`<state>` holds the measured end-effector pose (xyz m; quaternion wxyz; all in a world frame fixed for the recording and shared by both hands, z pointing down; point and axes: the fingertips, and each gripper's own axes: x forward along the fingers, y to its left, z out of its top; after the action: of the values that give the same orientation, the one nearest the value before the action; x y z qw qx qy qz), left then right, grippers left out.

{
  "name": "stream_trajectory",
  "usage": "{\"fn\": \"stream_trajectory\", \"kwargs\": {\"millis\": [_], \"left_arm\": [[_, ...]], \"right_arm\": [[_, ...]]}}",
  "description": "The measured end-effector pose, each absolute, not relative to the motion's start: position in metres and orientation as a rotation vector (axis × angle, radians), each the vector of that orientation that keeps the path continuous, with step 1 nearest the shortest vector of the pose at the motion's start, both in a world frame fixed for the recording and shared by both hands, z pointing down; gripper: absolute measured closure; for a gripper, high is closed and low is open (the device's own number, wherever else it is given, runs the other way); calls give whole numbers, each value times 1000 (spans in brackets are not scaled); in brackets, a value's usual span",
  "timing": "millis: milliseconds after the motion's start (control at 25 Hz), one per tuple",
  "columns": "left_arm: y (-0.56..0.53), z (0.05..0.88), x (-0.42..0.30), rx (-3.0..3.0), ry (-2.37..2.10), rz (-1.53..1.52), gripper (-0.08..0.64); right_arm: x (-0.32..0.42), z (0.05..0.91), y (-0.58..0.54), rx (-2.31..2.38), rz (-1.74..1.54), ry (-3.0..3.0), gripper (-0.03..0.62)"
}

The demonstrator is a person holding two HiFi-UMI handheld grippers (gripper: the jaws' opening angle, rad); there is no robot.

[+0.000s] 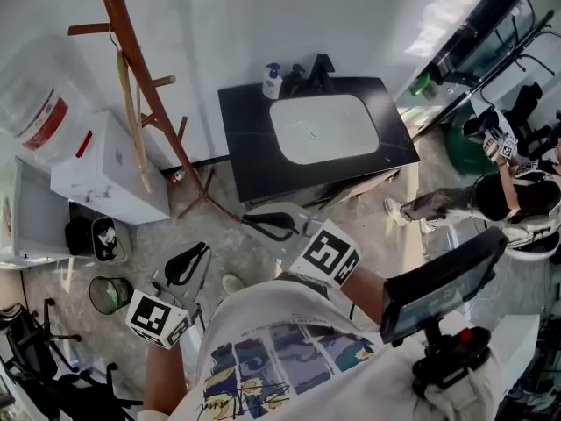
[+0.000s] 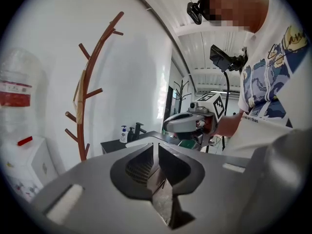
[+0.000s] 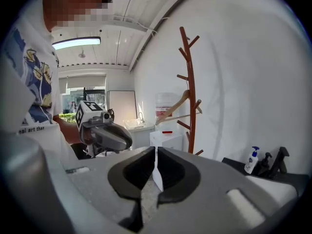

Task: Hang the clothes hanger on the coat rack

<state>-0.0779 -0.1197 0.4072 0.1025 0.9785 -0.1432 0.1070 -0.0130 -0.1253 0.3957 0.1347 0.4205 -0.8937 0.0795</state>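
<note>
I see the wooden clothes hanger (image 1: 131,112) hanging on a peg of the coat rack (image 3: 188,87), by the wall beside the water dispenser (image 1: 110,169). My left tongs (image 2: 156,149) are pressed together with nothing in them. My right tongs (image 3: 156,152) are the same, and both are well apart from the rack.

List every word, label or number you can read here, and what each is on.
"eal art than": small print on the person's T-shirt, start cut off.
Water bottle, red label: blurred, unreadable.
Soap bottle, label: too small to read.
Marker cubes: coded squares, no words.
</note>
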Motion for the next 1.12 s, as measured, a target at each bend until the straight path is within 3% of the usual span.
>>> {"fn": "stream_trajectory", "kwargs": {"millis": [1120], "left_arm": [[-53,419,33,2833,-600,357,525]], "right_arm": [[72,411,-54,960,118,-2650,591]]}}
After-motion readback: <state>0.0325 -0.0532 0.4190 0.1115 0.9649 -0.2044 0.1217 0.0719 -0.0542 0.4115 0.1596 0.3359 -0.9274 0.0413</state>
